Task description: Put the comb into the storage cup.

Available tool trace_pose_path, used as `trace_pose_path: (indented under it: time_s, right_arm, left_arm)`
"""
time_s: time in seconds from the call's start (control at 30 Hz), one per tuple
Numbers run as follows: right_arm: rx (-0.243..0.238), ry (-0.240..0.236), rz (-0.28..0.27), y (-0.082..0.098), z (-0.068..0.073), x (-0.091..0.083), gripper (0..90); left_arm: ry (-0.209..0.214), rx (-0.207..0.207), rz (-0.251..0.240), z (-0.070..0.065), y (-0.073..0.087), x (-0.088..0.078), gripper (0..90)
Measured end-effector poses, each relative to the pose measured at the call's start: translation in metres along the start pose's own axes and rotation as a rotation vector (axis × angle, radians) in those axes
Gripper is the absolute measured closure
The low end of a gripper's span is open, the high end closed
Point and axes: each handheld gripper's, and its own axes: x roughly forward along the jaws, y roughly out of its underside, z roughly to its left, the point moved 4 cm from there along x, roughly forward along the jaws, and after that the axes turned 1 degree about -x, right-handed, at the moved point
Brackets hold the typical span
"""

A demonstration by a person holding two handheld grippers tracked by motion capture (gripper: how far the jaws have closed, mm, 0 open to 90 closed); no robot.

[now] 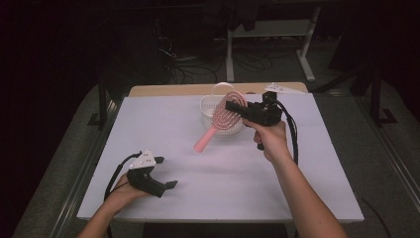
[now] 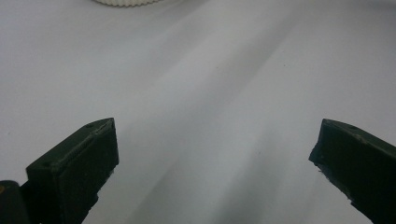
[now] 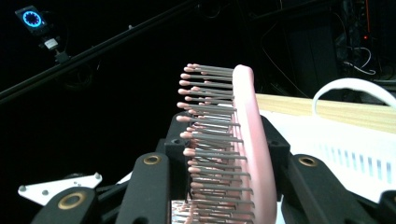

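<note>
Now the right gripper (image 1: pixel 233 106) has its jaws clamped on the head of the pink hairbrush (image 1: pixel 221 121), holding it in the air just above the white basket (image 1: pixel 207 106) at the far middle of the table (image 1: pixel 198 198). The brush handle slants down toward the near left. From the right gripper view, the bristles (image 3: pixel 210 140) sit squeezed between the black jaws. The left gripper (image 1: pixel 168 184) rests low at the near left, jaws wide apart, nothing between them.
</note>
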Motion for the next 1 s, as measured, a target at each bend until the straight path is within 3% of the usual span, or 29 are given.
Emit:
trace_pose_path:
  time_s: [0.53, 1.0]
  right_arm:
    - [0.025, 0.012, -0.058, -0.031, -0.010, -0.005, 63.2]
    - [0.036, 0.086, -0.112, -0.059, -0.032, -0.012, 63.2]
  left_arm:
    - [-0.026, -0.001, -0.012, 0.002, 0.000, -0.002, 0.0]
    - [-0.033, 0.001, -0.010, 0.003, 0.000, -0.003, 0.0]
